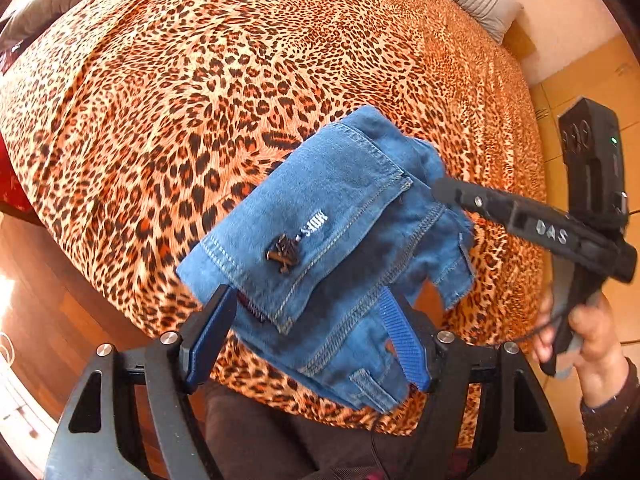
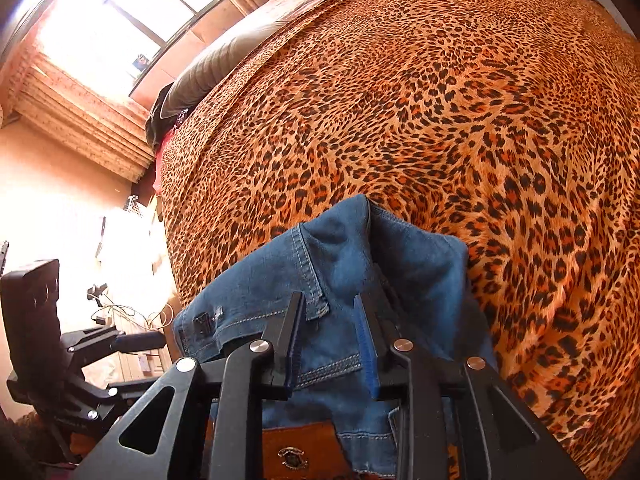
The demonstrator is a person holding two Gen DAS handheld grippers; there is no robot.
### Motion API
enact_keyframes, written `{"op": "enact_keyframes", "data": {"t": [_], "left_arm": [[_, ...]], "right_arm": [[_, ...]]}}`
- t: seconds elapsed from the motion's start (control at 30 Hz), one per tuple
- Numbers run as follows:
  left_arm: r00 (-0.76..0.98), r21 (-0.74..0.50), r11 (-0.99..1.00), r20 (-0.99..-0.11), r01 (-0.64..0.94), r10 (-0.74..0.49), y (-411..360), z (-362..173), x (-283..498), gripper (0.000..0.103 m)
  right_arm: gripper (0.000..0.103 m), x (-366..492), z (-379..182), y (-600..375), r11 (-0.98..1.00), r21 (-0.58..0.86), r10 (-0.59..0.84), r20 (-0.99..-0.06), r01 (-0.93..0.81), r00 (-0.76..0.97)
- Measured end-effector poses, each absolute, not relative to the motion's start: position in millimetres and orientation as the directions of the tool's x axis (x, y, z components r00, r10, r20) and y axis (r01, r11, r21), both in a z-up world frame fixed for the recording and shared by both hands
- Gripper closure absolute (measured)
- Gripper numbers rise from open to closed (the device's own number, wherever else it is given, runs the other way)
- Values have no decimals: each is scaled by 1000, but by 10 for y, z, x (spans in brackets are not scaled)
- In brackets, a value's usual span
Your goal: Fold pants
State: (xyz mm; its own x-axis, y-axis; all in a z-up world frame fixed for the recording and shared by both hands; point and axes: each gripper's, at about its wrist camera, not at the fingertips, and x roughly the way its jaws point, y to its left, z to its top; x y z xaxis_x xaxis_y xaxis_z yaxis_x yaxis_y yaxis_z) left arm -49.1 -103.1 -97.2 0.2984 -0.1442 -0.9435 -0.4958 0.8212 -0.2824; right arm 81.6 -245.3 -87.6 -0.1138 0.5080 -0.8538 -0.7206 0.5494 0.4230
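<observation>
- On the left, the left gripper [image 1: 316,336] has its dark, blue-padded jaws spread wide, with the near end of the folded blue denim pants [image 1: 320,248] lying between them. From its own camera the cloth fills the gap and meets the right-hand pad; whether the left pad presses it I cannot tell for sure.
- In the middle, the pants make a compact bundle over the near edge of the bed, which is covered in a leopard-print spread [image 1: 240,80]. A back pocket with a small dark metal badge [image 1: 283,257] faces up, and a frayed hem hangs toward the right.
- On the right, the right gripper [image 2: 328,340] has its jaws fairly close together around a bunched fold of the denim. The right-hand blue pad lies against the cloth and the dark left finger overlaps a stitched seam, but a firm pinch is not certain.
- From the left camera, that gripper's black finger reaches the bundle's far right corner, with a person's hand [image 1: 584,332] on the handle.
- To do this step well, I would say both grippers should keep the layers stacked, lower the bundle flat onto the spread with edges aligned, and let go only once it rests, so the loose hem does not fall open.
</observation>
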Motion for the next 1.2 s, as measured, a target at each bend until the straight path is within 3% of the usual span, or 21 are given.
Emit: {"op": "enact_keyframes", "data": {"t": [0.13, 0.23, 0.33, 0.43, 0.47, 0.9, 1.2], "left_arm": [[167, -104, 888, -986, -448, -31, -1231, -1513, -283, 29], [153, -47, 907, -988, -419, 20, -1310, -1483, -263, 30], [163, -55, 918, -987, -392, 10, -1328, -1284, -314, 30], [191, -52, 927, -981, -370, 21, -1301, -1061, -377, 30], [201, -52, 930, -979, -363, 24, -1305, -989, -385, 30], [190, -40, 995, -982, -95, -21, -1305, -876, 133, 30], [20, -210, 977, -978, -25, -210, -771, -1224, 1042, 30]], "right_arm": [[79, 698, -1254, -2647, 608, 421, 457, -879, -673, -136], [78, 676, -1392, -2732, 634, 452, 484, -865, -627, -133], [75, 663, -1275, -2782, 647, 464, 498, -858, -605, -126], [56, 670, -1083, -2971, 658, 497, 549, -831, -566, -92], [55, 663, -1026, -3051, 664, 503, 563, -823, -553, -74], [41, 340, -918, -4163, 817, 543, 572, -807, -196, 146], [41, 152, -1296, -4014, 796, 591, 555, -800, 134, 228]]}}
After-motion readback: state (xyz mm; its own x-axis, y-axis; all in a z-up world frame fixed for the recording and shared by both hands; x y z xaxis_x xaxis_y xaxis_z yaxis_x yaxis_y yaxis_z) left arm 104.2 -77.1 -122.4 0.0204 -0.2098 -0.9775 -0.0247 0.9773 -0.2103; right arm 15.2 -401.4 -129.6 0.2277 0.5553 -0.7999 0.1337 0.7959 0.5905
